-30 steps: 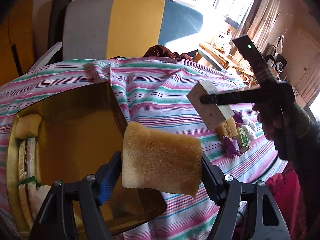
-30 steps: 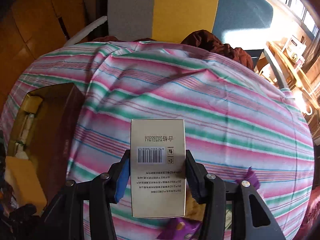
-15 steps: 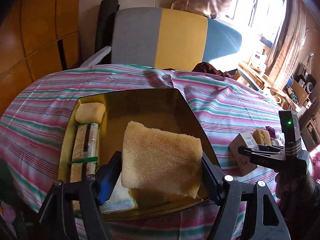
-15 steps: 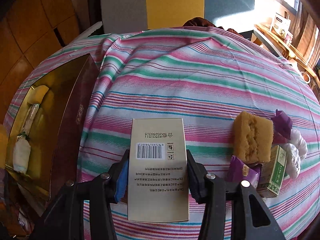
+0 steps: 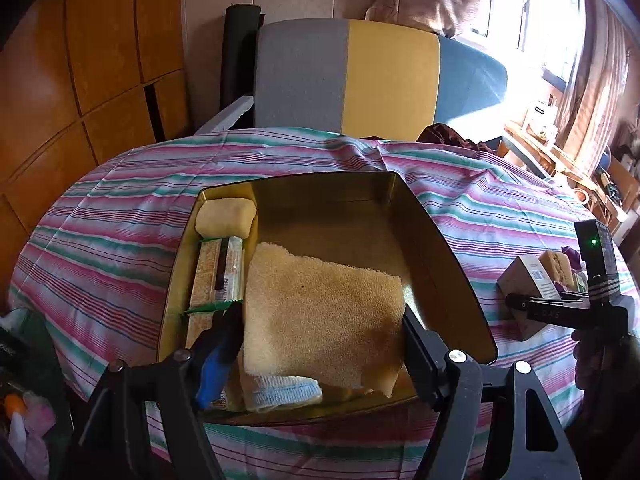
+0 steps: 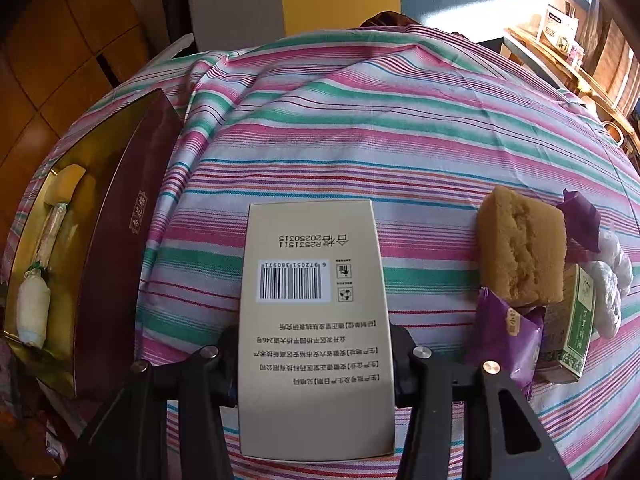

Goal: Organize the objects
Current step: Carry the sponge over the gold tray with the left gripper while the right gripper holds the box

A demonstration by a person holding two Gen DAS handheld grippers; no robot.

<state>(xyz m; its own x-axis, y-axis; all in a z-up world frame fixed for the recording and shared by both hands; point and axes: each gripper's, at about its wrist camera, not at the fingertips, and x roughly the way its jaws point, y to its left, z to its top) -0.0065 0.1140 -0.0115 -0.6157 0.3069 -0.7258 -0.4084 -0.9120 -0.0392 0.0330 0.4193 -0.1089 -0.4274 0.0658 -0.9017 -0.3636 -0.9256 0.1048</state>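
Sponge and carton carried: the sponge brought over the tin, the carton lowered toward the cloth.

Porous tan sponge [image 5: 320, 316], pinched between the left gripper [image 5: 320, 344] fingers, has been swung from beside the gold tin [image 5: 448, 280] to above its glossy interior, so release is judged near. Smooth beige carton [image 6: 316, 320] is clamped by the right gripper [image 6: 316, 360] above the striped tablecloth [image 6: 400, 128], beside crinkled wrappers and a crumbly cake block [image 6: 520, 252].

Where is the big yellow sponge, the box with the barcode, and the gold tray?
big yellow sponge [image 5: 320, 312], left wrist view, middle of its top face.
box with the barcode [image 6: 312, 280], right wrist view, on the barcode panel.
gold tray [image 5: 440, 240], left wrist view, right wall.
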